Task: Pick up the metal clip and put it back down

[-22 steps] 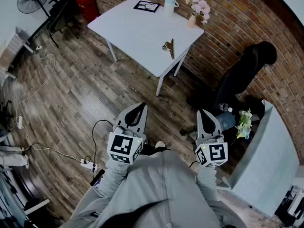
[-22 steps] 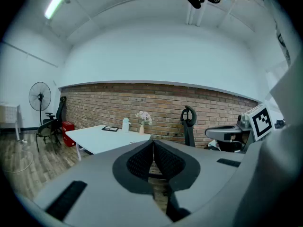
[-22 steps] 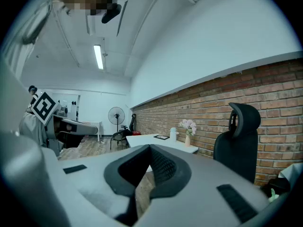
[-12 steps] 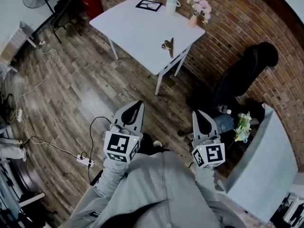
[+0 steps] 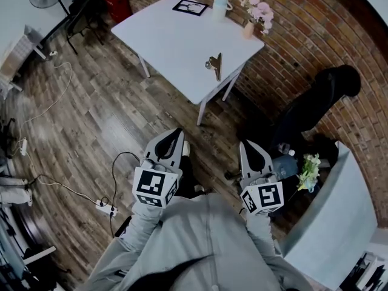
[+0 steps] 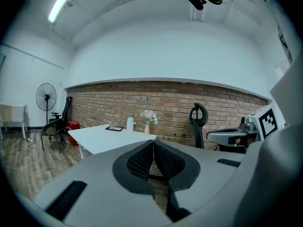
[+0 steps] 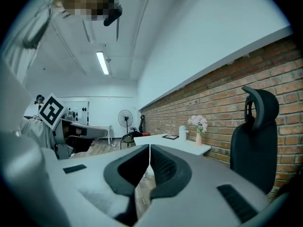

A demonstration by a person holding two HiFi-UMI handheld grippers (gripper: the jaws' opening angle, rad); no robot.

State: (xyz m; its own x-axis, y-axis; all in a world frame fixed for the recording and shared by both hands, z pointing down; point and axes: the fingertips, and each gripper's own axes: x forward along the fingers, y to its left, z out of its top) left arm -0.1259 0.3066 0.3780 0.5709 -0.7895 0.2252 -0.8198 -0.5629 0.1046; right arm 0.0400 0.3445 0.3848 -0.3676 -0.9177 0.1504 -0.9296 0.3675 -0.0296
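**Both grippers closed and empty, clip lying out on the table**

Down at the near edge, the person in grey sleeves holds both tools out low over the wooden floor (image 5: 103, 120). The left gripper (image 5: 177, 132) has its fingers (image 6: 142, 162) pressed tip to tip, with nothing caught between them. It's the same on the right gripper (image 5: 244, 144), where the pads meet in a thin line and hold nothing. The two grippers sit side by side, both pointing toward the table.

Just left of them, a black cable (image 5: 118, 165) loops across the boards to a power strip (image 5: 103, 206).

Further out stands the white table (image 5: 170, 41), and there is the metal clip (image 5: 214, 62). It lies flat on the top close to the near right edge, well apart from both grippers. Along the far side of the table are a dark picture frame (image 5: 191, 6), a pale jug (image 5: 222, 3) and a vase of pink flowers (image 5: 257, 14). Behind it runs the brick wall (image 5: 303, 23), with a black chair (image 5: 315, 102) off to the right.
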